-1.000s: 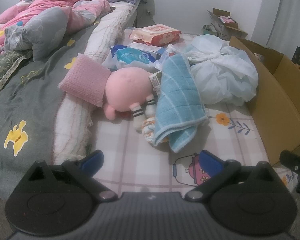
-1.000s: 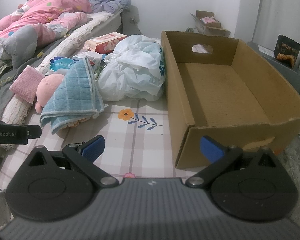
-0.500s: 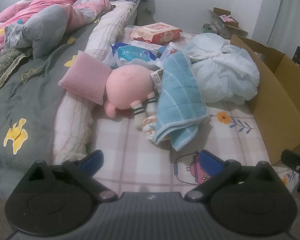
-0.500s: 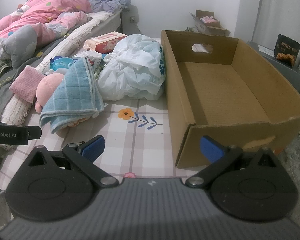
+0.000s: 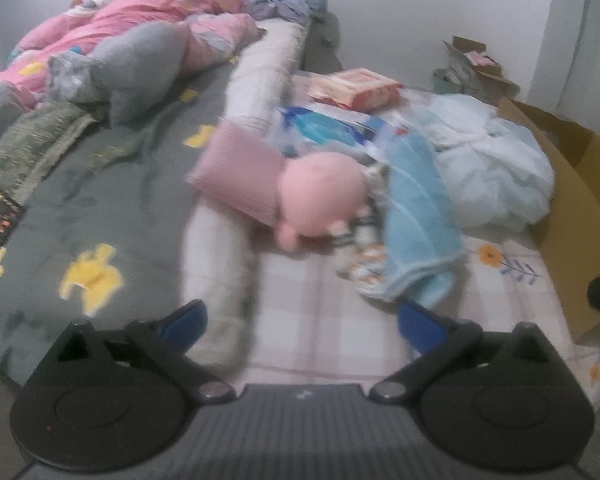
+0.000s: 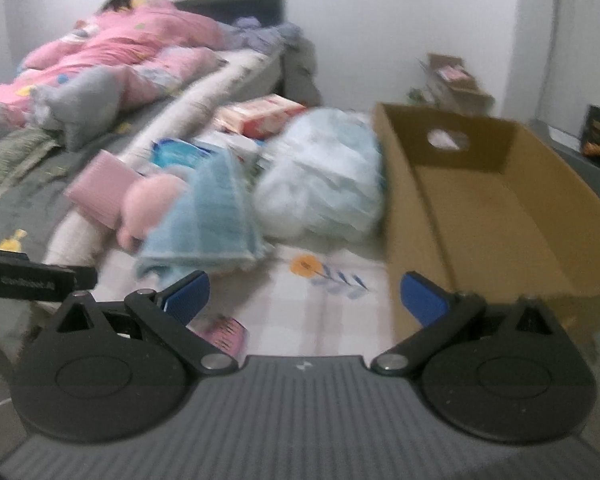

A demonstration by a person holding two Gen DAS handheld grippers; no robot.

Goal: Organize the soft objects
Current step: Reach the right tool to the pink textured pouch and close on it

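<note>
A pink round plush [image 5: 320,196] lies on the checked mat beside a pink square cushion [image 5: 236,176] and under a light blue towel [image 5: 420,216]; patterned socks [image 5: 364,268] peek out below the towel. A white tied plastic bag [image 5: 496,172] sits to their right. An open cardboard box [image 6: 500,208] stands at the right, with nothing in it. My left gripper [image 5: 300,320] is open and empty, short of the pile. My right gripper [image 6: 304,294] is open and empty, facing the gap between towel [image 6: 212,216] and box. Both views are blurred.
A bed with a grey cover [image 5: 112,184] and a person under a pink quilt [image 5: 132,20] lies to the left. Wipe packs [image 5: 356,88] and a blue packet [image 5: 324,128] lie behind the pile. A small carton [image 6: 456,80] stands by the wall.
Both grippers have moved: the views have shifted and blurred, the left swinging to show more of the bed, the right tilting so the box sits lower and farther right. Jaws stay open.
</note>
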